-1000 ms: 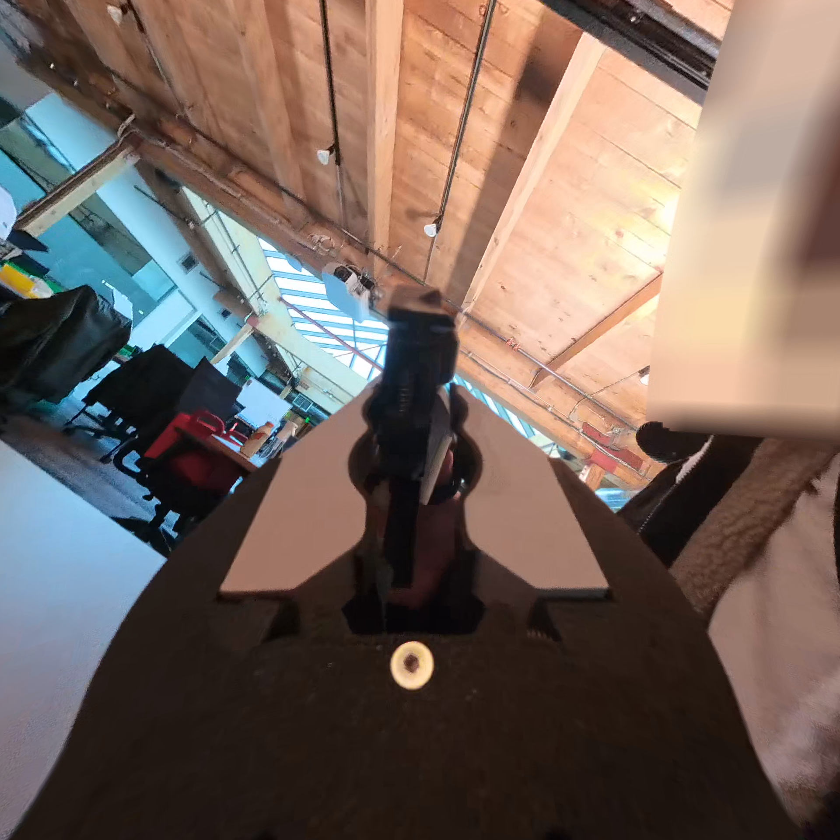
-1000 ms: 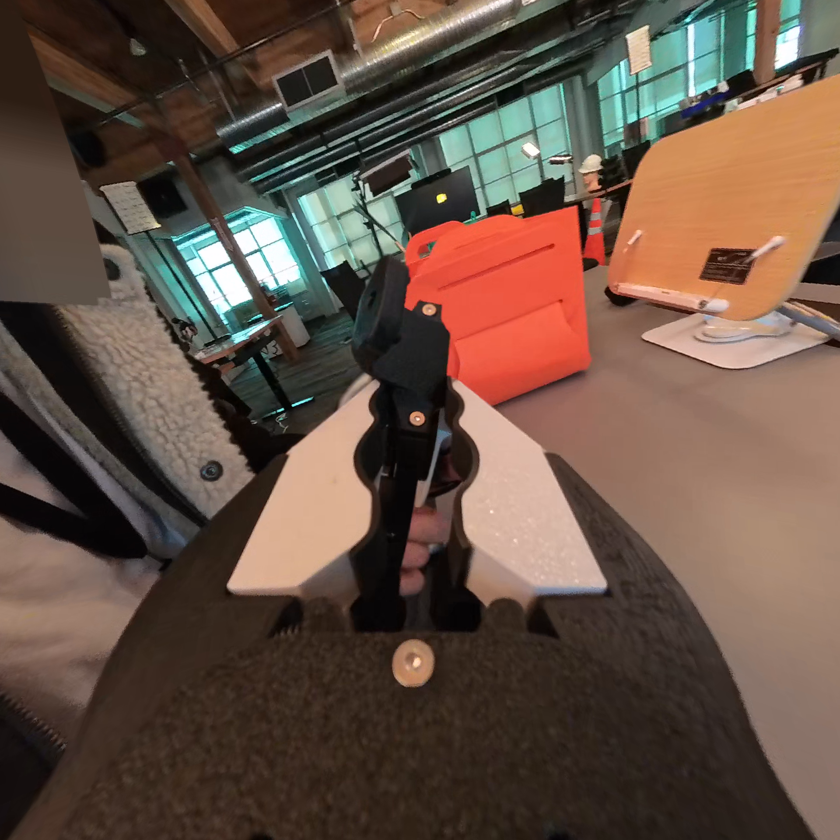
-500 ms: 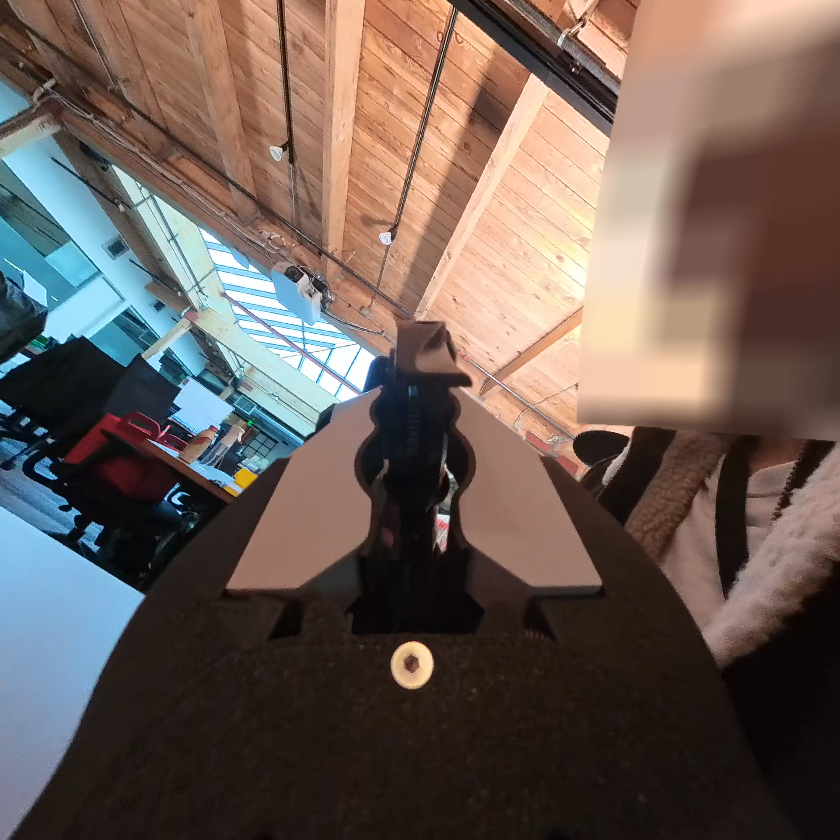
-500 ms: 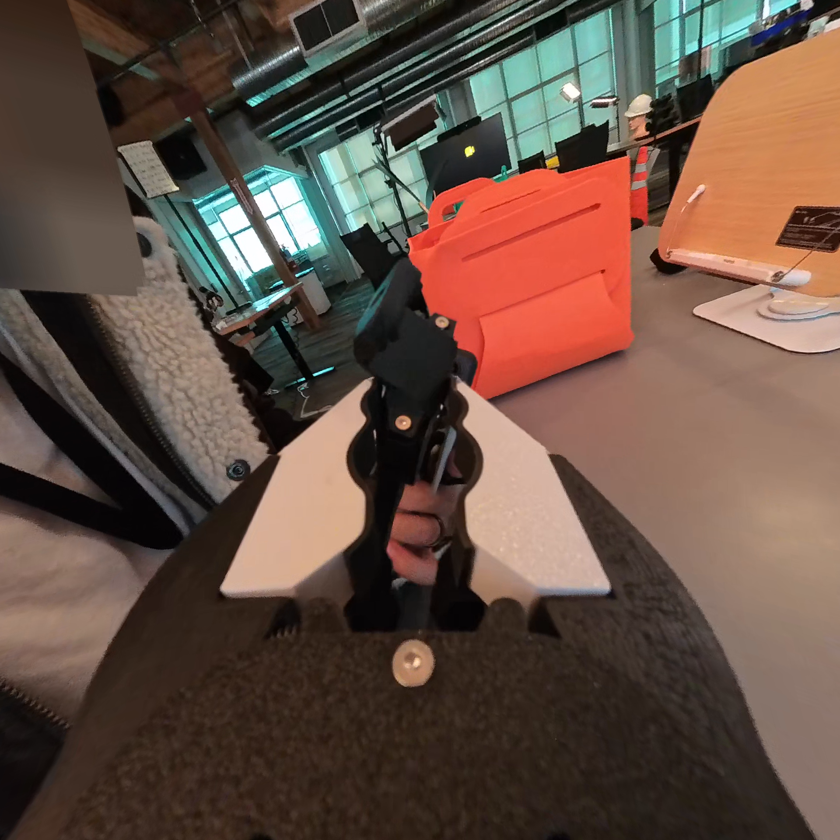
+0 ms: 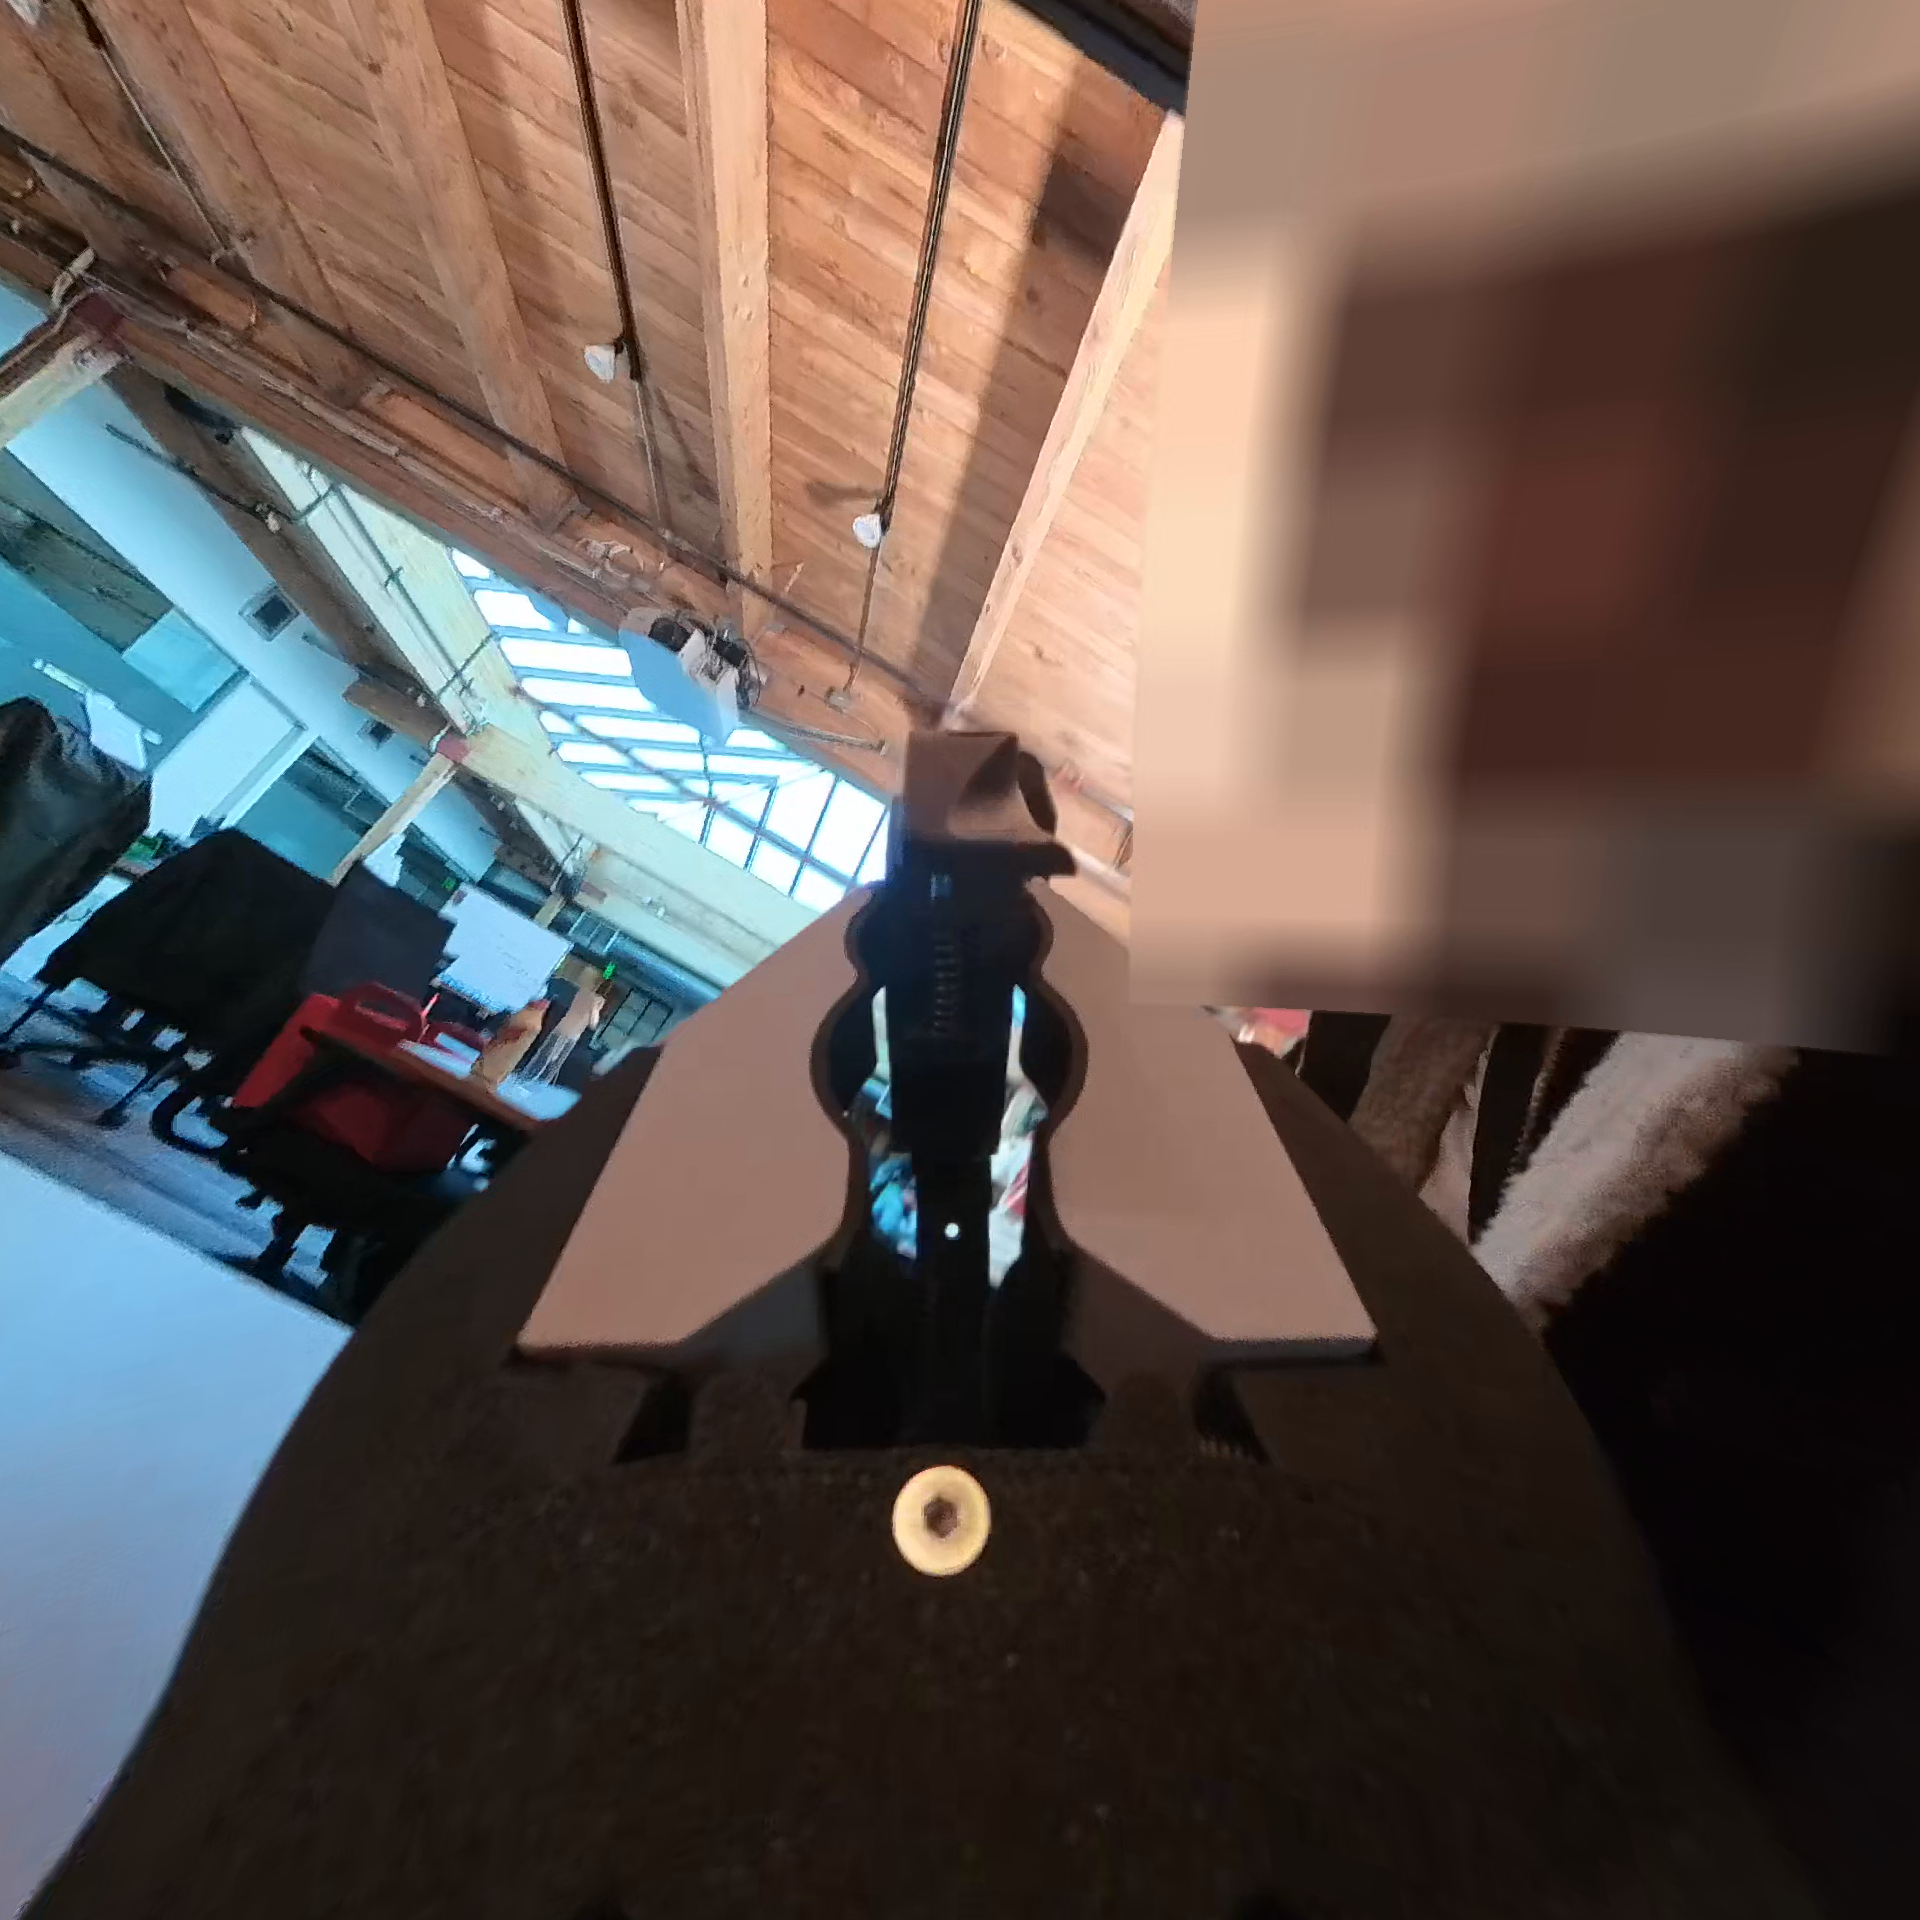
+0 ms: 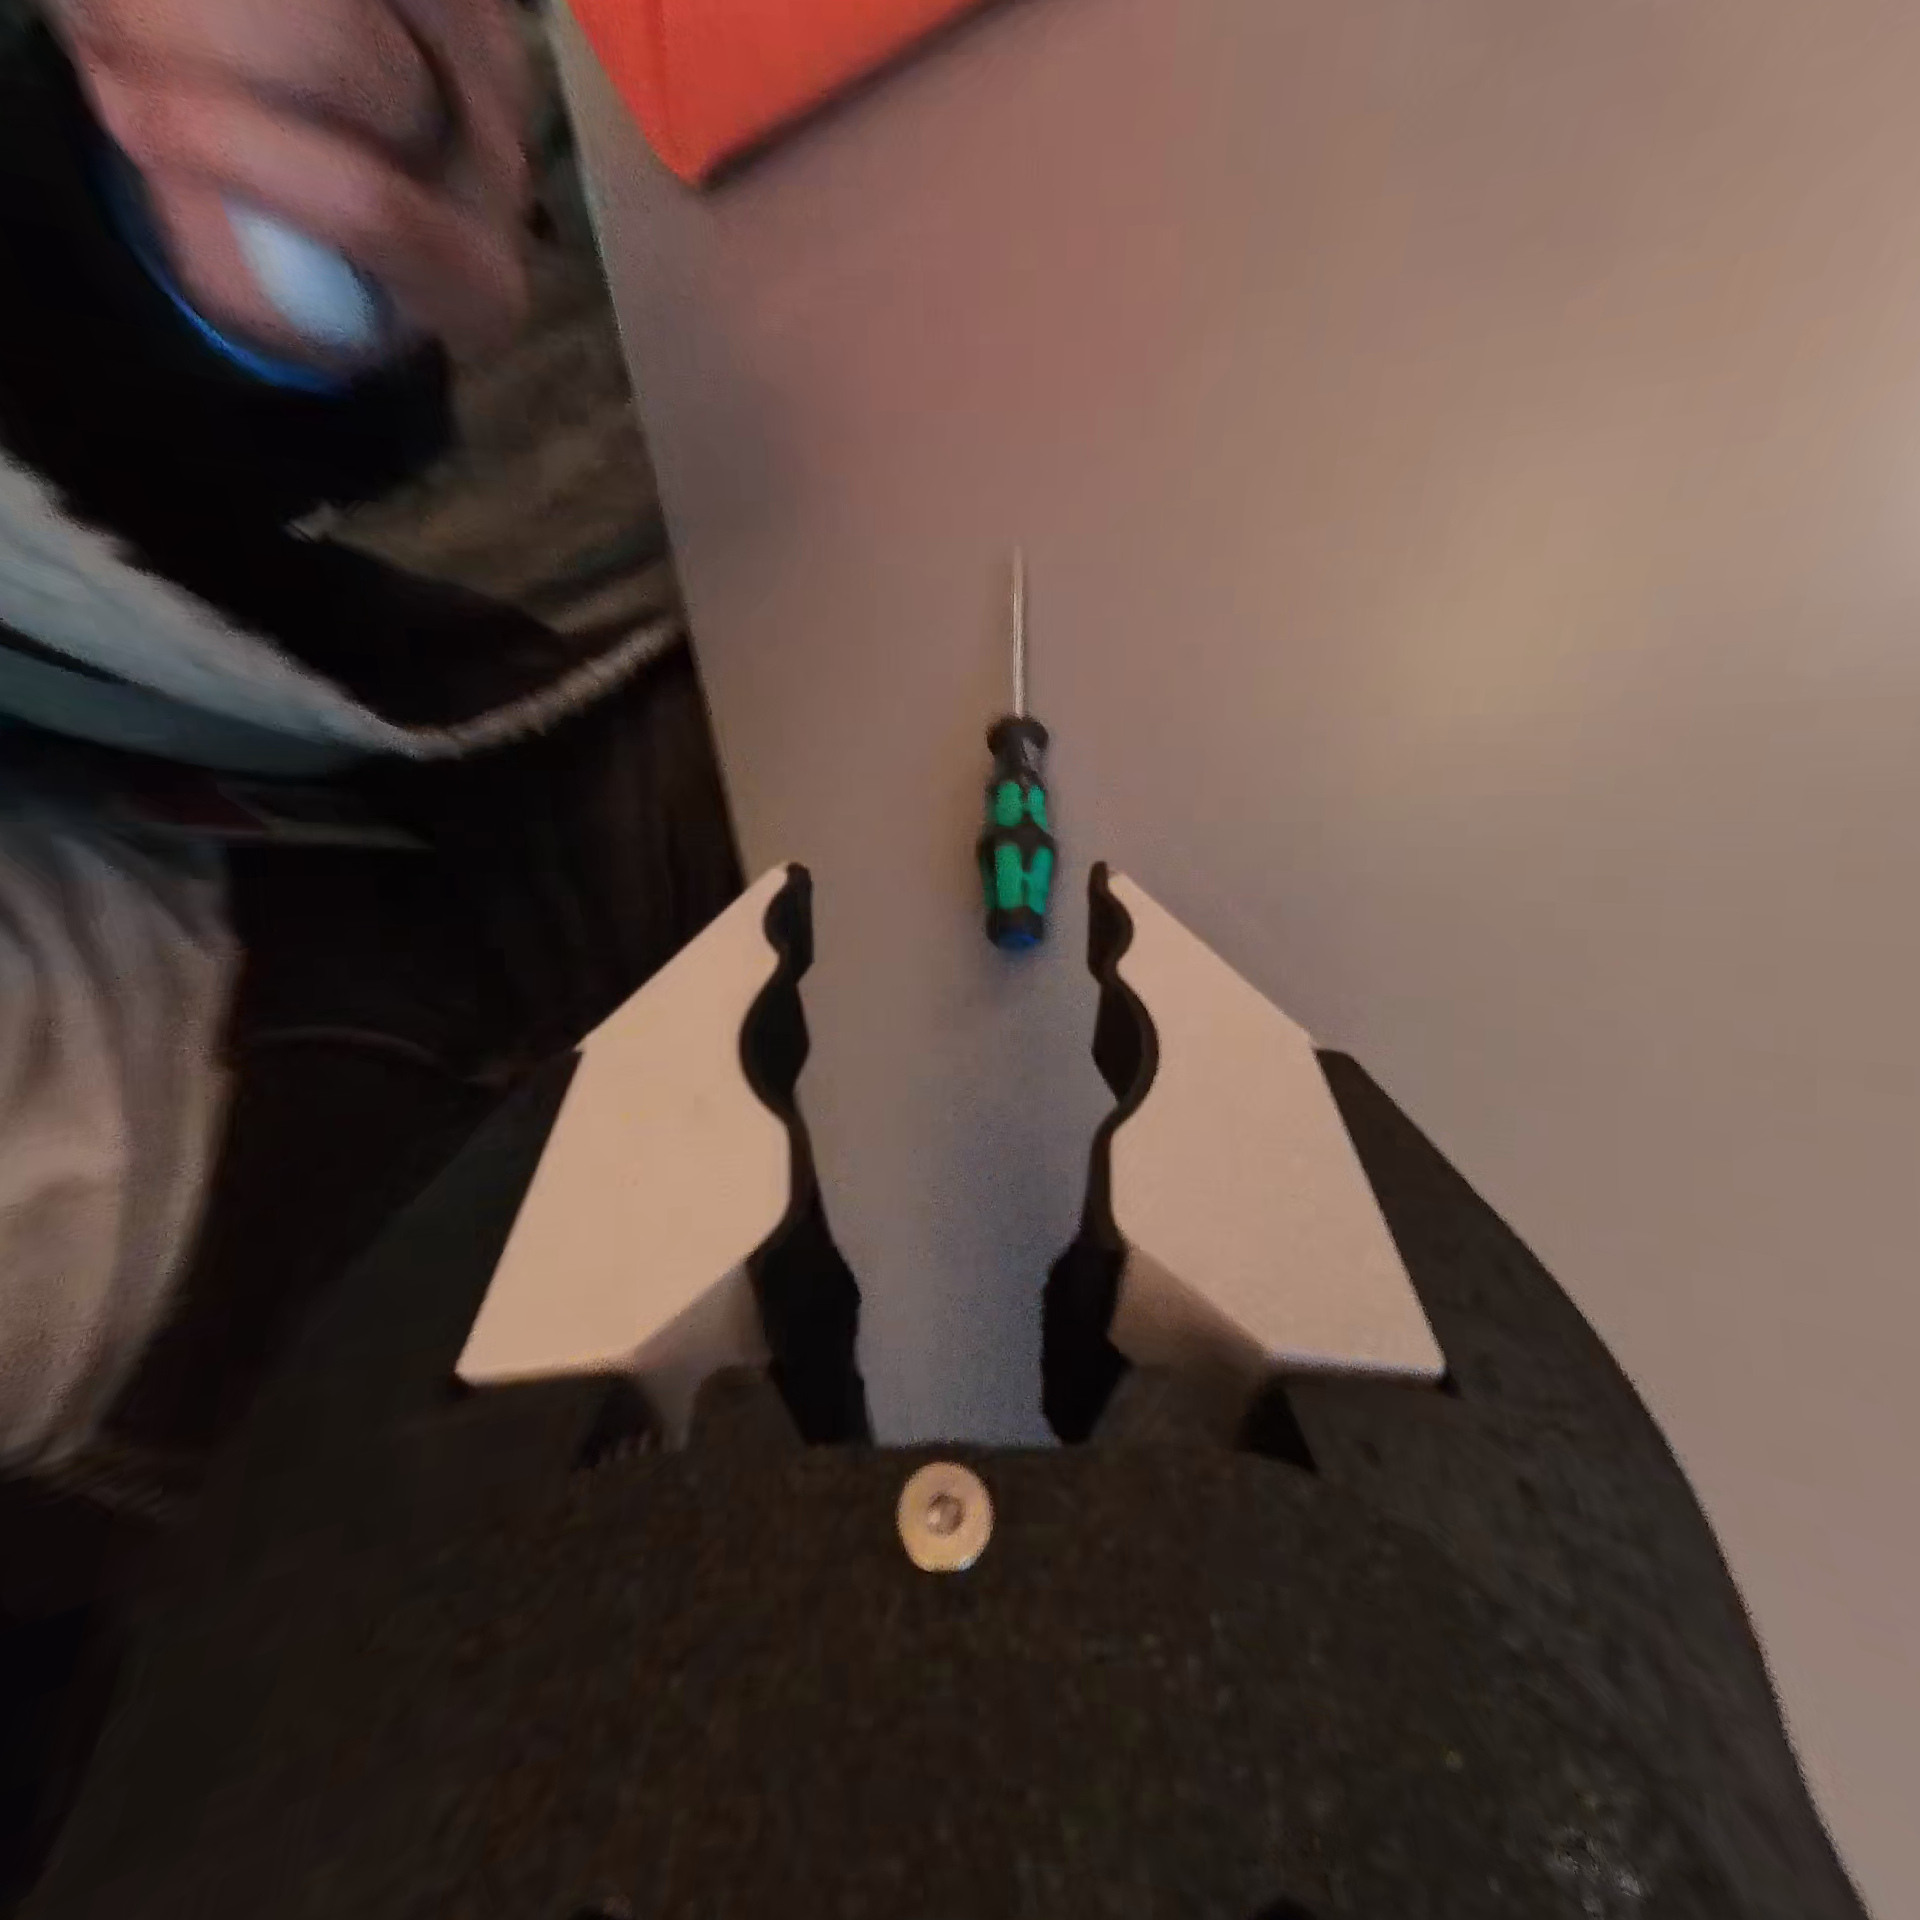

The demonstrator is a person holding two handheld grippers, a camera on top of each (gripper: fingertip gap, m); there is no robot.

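The left wrist view tilts up toward the wooden plank ceiling. The right wrist view looks down, close over the grey surface. Both views catch the person's fleece jacket.

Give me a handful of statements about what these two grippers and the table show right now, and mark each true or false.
1. The right gripper is open. True.
2. A screwdriver with a green and black handle lies on the grey table. True.
3. The right gripper is clamped on the screwdriver. False: the screwdriver lies just beyond the fingertips, untouched.
4. The left gripper is shut on a black part with a spring. True.
5. The left gripper points down at the table. False: it points up toward the wooden ceiling.
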